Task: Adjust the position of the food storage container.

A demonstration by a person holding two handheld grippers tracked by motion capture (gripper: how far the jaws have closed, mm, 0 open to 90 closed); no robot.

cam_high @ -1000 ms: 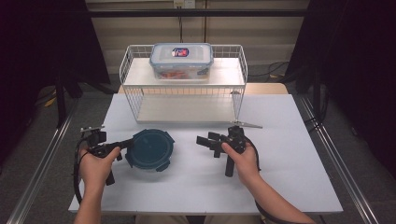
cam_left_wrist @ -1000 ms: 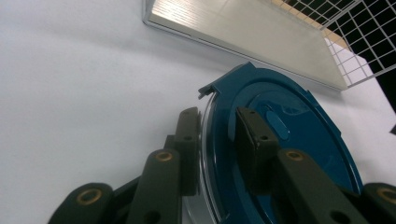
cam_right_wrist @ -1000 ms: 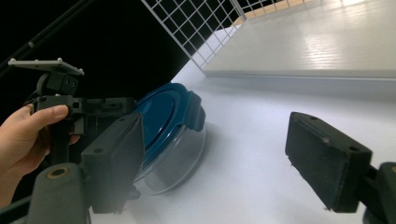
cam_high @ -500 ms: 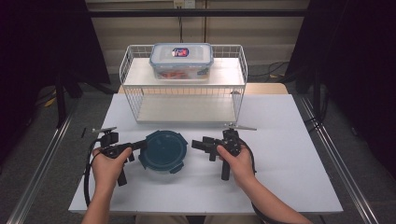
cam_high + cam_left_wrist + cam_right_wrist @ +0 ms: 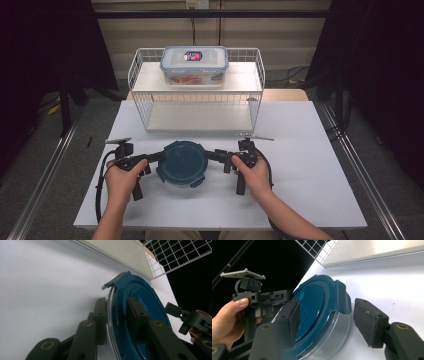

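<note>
A round clear container with a dark teal lid [image 5: 184, 161] sits on the white table [image 5: 310, 165], near its front middle. My left gripper [image 5: 159, 157] comes in from the left and is shut on the container's rim; in the left gripper view [image 5: 117, 315] one pad lies on the lid [image 5: 142, 297] and the other against the clear wall. My right gripper [image 5: 212, 154] reaches in from the right. Its jaws have just been closing and straddle the lid's edge and a latch flap [image 5: 343, 298]. The outer pad [image 5: 368, 321] still stands off the container.
A white wire rack [image 5: 240, 80] stands behind the container, with a rectangular lidded clear box [image 5: 194, 65] on its top shelf and a bare lower shelf. A person's hands hold both grippers. Dark floor and rails flank the table.
The left gripper has carried the container to the right, toward the table's middle. The right gripper has moved left to the container's other side, and its jaws have narrowed around the rim.
</note>
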